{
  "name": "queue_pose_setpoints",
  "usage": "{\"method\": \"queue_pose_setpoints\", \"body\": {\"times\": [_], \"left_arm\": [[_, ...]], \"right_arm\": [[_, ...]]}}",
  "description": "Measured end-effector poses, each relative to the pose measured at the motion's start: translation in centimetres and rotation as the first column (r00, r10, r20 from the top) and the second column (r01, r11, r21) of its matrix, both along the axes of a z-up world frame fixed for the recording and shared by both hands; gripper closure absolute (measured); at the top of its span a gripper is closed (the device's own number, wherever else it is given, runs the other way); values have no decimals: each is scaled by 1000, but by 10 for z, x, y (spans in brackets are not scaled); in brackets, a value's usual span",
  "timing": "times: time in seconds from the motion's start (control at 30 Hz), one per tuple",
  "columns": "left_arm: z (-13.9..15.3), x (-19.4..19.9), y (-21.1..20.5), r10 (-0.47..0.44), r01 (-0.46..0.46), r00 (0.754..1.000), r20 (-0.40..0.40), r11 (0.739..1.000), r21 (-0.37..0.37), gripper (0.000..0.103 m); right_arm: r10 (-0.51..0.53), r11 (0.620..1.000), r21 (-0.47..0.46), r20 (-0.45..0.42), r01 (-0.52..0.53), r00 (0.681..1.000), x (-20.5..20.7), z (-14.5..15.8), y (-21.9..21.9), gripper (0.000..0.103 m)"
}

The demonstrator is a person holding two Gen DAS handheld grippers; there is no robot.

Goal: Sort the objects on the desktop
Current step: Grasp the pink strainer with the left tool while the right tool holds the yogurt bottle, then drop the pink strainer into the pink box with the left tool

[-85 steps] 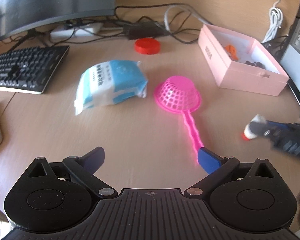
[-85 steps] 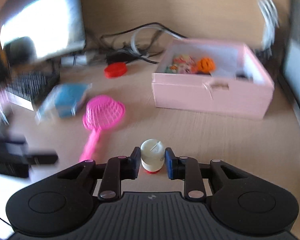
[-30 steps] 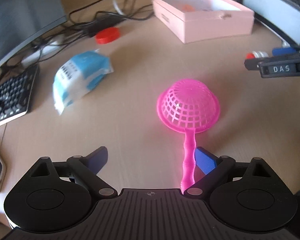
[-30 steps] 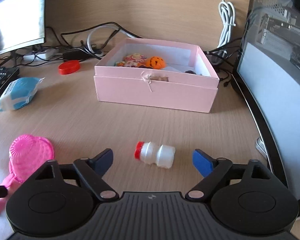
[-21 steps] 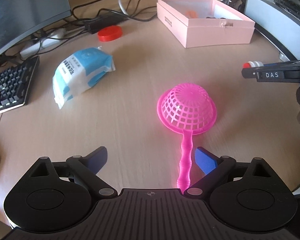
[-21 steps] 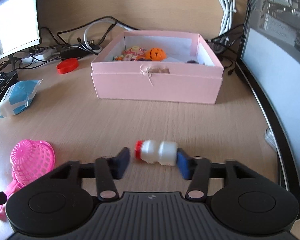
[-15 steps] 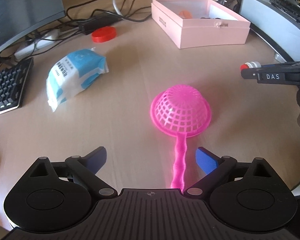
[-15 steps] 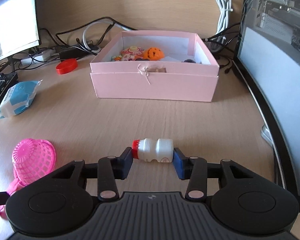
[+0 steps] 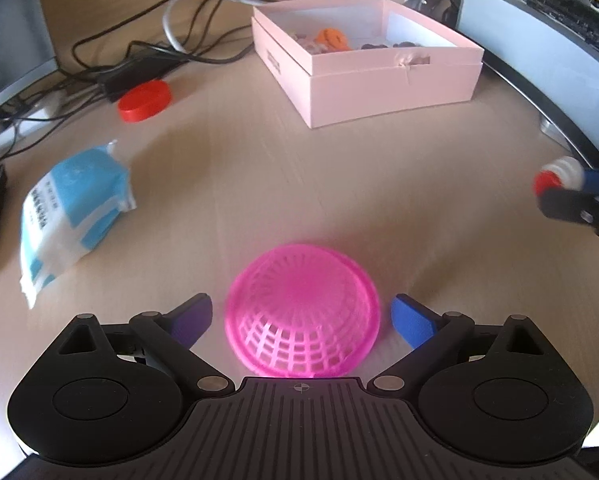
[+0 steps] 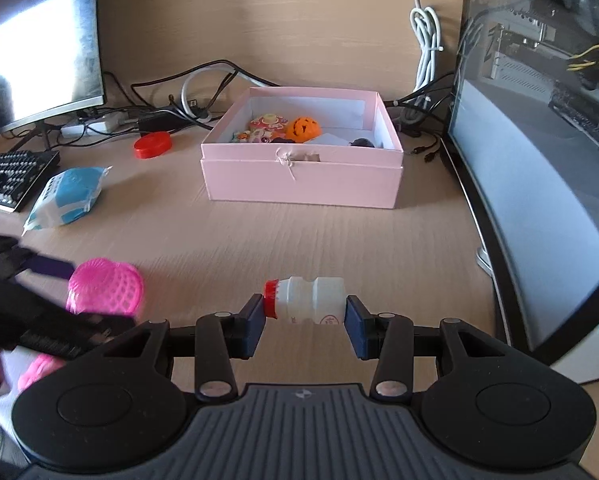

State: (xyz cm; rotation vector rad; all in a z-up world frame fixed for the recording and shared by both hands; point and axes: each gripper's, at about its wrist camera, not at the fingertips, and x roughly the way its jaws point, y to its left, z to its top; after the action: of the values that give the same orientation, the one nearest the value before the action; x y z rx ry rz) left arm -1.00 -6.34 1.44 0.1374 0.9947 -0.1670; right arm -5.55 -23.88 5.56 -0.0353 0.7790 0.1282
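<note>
A pink mesh strainer [image 9: 303,312] lies bowl-up-side-down on the wooden desk, between the jaws of my open left gripper [image 9: 301,318]; its handle is hidden under the gripper. It also shows in the right wrist view [image 10: 105,288]. My right gripper [image 10: 304,320] is shut end to end on a small white bottle with a red cap [image 10: 305,300], held sideways above the desk. An open pink box [image 10: 301,182] holding small toys and an orange pumpkin [image 10: 303,128] stands beyond it. The right gripper with the bottle [image 9: 555,178] shows at the right edge of the left wrist view.
A blue-and-white tissue pack [image 9: 73,208] lies at the left, a red lid [image 9: 144,101] behind it near tangled cables [image 9: 171,56]. A keyboard [image 10: 11,178] and monitor [image 10: 35,48] are at the left, a computer case [image 10: 547,152] at the right.
My right gripper closed on the bottle and lifted it off the desk. My left gripper moved forward along the strainer's handle until its jaws flank the bowl.
</note>
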Motion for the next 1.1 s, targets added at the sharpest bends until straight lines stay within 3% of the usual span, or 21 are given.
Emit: {"method": "queue_pose_setpoints", "body": {"times": [0.23, 0.37, 0.67, 0.77, 0.87, 1.1], "left_arm": [[-2, -1, 1, 27, -27, 999, -18, 1000, -15, 4], [1, -5, 1, 35, -35, 999, 1, 999, -23, 15], [15, -29, 1, 14, -15, 1000, -8, 998, -54, 15], [37, -33, 0, -21, 22, 1000, 19, 997, -75, 16], [76, -23, -3, -63, 73, 993, 101, 993, -97, 16], [151, 48, -35, -131, 172, 962, 238, 972, -159, 15]], "right_arm": [[12, 1000, -3, 0, -12, 1000, -13, 3, -13, 60], [19, 1000, 10, -2, -19, 1000, -13, 0, -13, 60], [85, 996, 16, -24, -85, 996, -14, -7, 0, 60], [94, 996, 15, -22, -93, 995, -16, 0, -4, 60], [77, 997, 9, 22, -77, 997, -21, 21, -14, 60], [-25, 999, 27, 160, 21, 987, -36, 66, -34, 60]]}}
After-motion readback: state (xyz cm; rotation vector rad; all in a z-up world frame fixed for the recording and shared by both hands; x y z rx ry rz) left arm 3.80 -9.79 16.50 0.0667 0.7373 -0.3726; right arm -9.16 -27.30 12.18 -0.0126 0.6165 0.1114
